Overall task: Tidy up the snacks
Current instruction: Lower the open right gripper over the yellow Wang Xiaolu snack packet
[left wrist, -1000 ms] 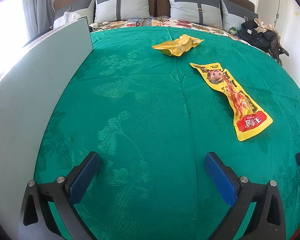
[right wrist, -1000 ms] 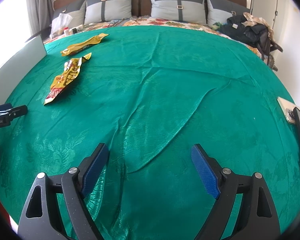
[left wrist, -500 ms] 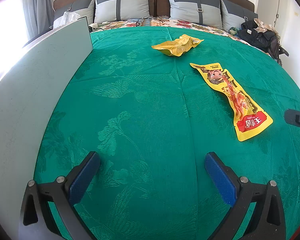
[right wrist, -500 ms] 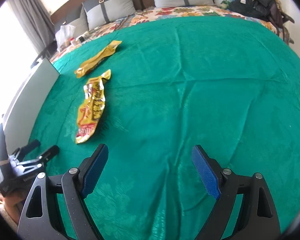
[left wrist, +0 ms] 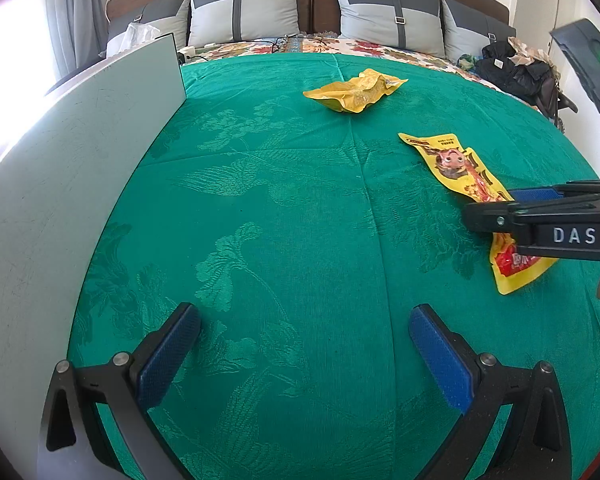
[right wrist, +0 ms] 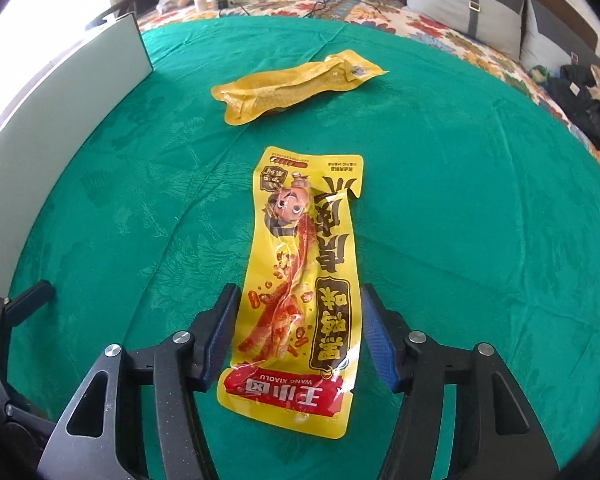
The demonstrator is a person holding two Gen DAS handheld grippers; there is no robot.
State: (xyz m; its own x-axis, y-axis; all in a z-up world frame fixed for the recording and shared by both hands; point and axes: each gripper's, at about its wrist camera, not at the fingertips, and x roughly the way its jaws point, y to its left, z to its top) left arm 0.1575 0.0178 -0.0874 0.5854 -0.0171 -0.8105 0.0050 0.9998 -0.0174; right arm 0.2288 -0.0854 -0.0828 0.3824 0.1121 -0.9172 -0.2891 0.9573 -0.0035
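From the left wrist camera, the left tool (left wrist: 304, 344) has its two blue-padded fingers wide apart and empty, low over the green patterned bedspread (left wrist: 260, 220). Ahead and to its right lies the long flat yellow plastic snack packet with a cartoon face (left wrist: 456, 168), partly covered by the right tool (left wrist: 484, 210), which comes in from the right edge. Farther ahead lies the crumpled plain yellow snack pouch (left wrist: 354, 90). On its left side stands a pale grey flat board (left wrist: 60, 184).

From the right wrist camera, the right tool (right wrist: 298, 330) has its fingers apart, one on each side of the long packet (right wrist: 300, 280), near its lower red end; I cannot tell whether the pads touch the film. The crumpled pouch (right wrist: 296, 86) lies beyond it, well apart.

I think the risks are these. The packet is thin, glossy and lies flat, so closing fingers may slide over the film or only buckle it. The woven bedspread is soft and loose, so the fingertips may pinch cloth together with the packet. A grip close to one end may let the long packet hang and swing.
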